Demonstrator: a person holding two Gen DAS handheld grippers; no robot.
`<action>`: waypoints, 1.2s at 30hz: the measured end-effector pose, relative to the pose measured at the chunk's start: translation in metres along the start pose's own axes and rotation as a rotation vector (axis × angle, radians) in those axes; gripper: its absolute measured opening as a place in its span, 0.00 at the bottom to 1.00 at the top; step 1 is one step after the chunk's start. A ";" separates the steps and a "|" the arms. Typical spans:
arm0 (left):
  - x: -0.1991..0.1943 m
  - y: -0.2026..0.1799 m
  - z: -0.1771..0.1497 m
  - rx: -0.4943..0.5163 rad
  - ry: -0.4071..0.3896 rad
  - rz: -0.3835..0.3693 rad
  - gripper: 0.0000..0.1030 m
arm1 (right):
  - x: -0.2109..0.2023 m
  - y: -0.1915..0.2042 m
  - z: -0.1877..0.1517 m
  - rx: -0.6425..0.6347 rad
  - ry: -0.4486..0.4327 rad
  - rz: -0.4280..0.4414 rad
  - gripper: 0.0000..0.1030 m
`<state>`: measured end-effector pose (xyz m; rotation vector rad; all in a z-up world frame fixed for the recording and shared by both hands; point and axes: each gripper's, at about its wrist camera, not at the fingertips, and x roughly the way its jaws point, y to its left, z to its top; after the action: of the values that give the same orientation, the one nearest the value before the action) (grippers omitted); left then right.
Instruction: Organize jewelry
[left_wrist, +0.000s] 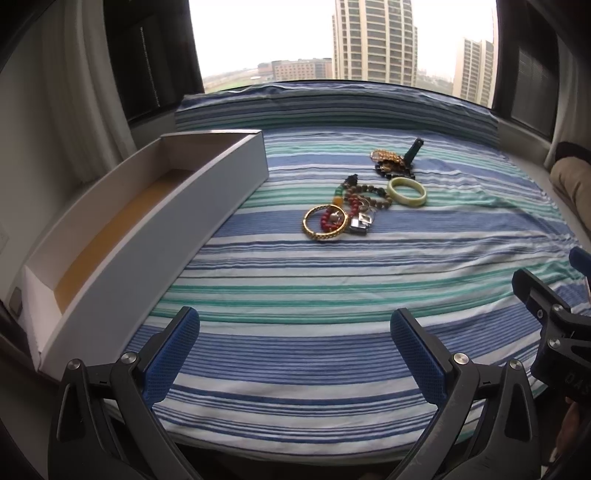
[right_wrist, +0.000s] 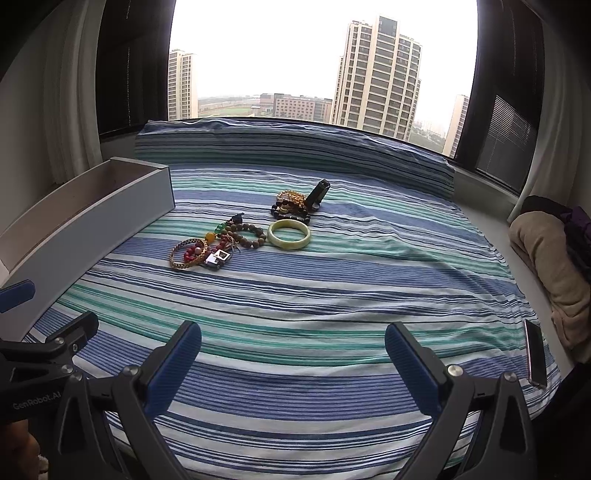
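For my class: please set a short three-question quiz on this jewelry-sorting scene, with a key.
1. True or false: the long white box already holds a bracelet.
2. Which piece lies alone, apart from the tangled heaps? A) gold bangle B) pale green bangle C) wooden bead bracelet
3. Fill in: both the left gripper and the right gripper are ____ and hold nothing.

Key: 1 false; 2 B; 3 open.
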<state>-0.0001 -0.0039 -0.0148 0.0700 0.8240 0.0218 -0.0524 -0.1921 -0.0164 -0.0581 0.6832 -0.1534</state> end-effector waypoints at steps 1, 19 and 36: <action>0.001 0.000 0.000 -0.001 0.001 0.001 1.00 | 0.000 0.000 0.000 0.001 0.000 0.000 0.99; 0.008 0.006 0.002 -0.011 0.018 -0.032 1.00 | 0.003 -0.003 -0.003 0.018 0.010 0.010 0.99; 0.132 -0.015 0.079 0.394 0.203 -0.392 0.99 | 0.009 -0.012 -0.007 0.051 0.032 0.017 0.99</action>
<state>0.1478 -0.0172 -0.0592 0.2798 1.0251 -0.5113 -0.0510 -0.2057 -0.0262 -0.0006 0.7110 -0.1557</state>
